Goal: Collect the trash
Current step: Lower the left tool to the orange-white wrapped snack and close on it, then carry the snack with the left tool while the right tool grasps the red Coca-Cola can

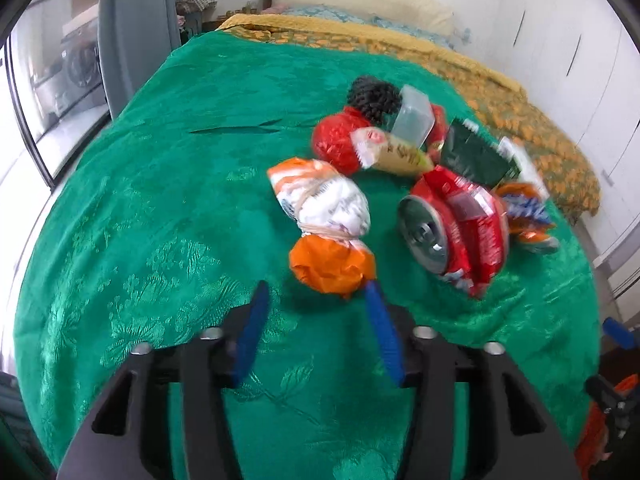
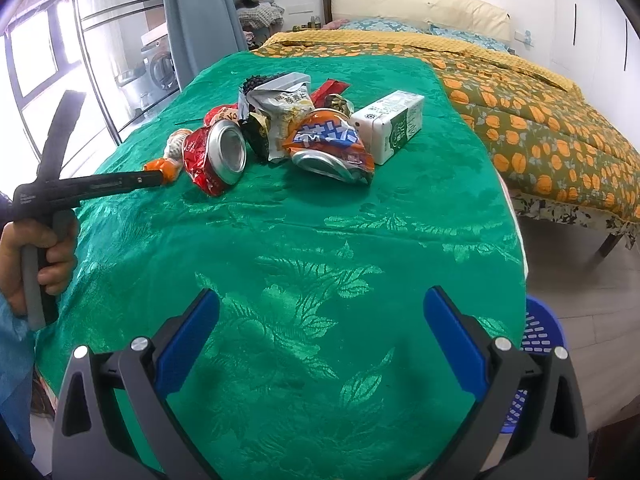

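Observation:
Trash is piled on the green tablecloth [image 2: 280, 280]. Nearest to my left gripper [image 1: 316, 292] lies an orange-and-white wrapper [image 1: 324, 208], its orange end just beyond the blue fingertips [image 1: 372, 292]. This gripper is open with nothing pressed between the pads. To the right lie a crushed red can [image 1: 456, 228], a red bag [image 1: 340, 140], a clear plastic cup [image 1: 412, 114] and a dark green packet [image 1: 476, 152]. In the right wrist view there are also a crushed orange can [image 2: 332, 148], a snack bag [image 2: 286, 108] and a milk carton [image 2: 390, 126]. My right gripper [image 2: 322, 298] hangs open over bare cloth, well short of the pile.
A blue perforated basket [image 2: 540, 332] stands on the floor by the table's right edge. A bed with an orange-patterned quilt [image 2: 540, 120] is behind and to the right. A person's hand [image 2: 52, 256] holds the left gripper's handle at the left edge. A grey curtain [image 2: 200, 12] and windows are at the back left.

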